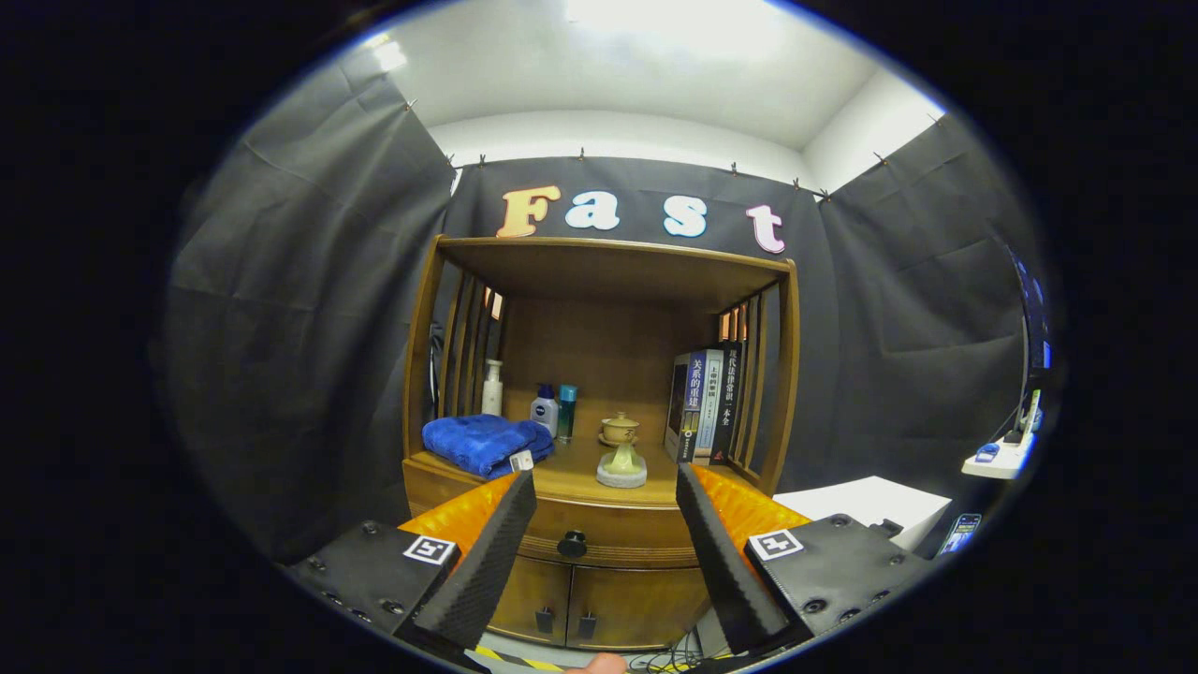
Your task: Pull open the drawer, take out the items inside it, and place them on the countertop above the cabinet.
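A brown wooden cabinet (599, 393) with an open shelf niche is seen straight ahead of the gripper, set against black cloth walls. On the wooden countertop (571, 473) inside the niche, a folded blue towel (485, 442) is laid at 9 o'clock from the counter's middle. Behind the towel, a white pump bottle (492, 387), a small white bottle with a blue cap (545, 409) and a slim teal bottle (566, 411) are lined up toward 11 o'clock. A small yellowish ceramic lidded cup (620, 429) is placed at the centre, with a pale green figurine on a round grey stone base (622, 465) just in front of it. A row of upright books (704, 404) is stood at 3 o'clock against the slatted side.

Below the countertop, the wooden drawer (599, 529) is seen shut, its round dark knob (572, 543) lying between the fingers and beyond them. Its contents are hidden. Two lower cabinet doors (580, 599) with small dark handles are seen at 6 o'clock from the knob. A white box (866, 505) is set at 3 o'clock beside the cabinet, well apart.

The gripper (606, 487) is held wide apart, nothing gripped, nothing touched; the path to the knob is not blocked.
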Demonstrator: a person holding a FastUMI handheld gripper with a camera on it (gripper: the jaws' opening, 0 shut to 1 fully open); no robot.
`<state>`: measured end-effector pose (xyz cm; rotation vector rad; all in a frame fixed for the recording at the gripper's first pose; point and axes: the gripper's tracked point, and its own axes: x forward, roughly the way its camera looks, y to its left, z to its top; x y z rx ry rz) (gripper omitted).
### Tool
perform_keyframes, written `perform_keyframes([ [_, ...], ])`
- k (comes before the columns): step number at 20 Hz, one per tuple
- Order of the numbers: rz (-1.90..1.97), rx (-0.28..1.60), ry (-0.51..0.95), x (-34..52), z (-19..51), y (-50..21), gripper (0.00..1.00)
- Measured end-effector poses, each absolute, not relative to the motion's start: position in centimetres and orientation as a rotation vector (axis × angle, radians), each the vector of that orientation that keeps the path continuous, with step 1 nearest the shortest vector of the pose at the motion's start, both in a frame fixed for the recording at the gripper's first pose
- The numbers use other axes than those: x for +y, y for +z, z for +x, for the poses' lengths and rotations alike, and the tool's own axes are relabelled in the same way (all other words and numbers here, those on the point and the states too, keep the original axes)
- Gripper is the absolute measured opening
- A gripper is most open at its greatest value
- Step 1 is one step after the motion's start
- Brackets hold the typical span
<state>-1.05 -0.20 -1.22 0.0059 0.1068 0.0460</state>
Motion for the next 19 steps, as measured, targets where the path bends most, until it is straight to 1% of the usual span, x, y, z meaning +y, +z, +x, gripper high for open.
perform_keyframes([
  [19, -0.004, 0.139, 0.030, -0.2, -0.2, -3.1, 0.98],
])
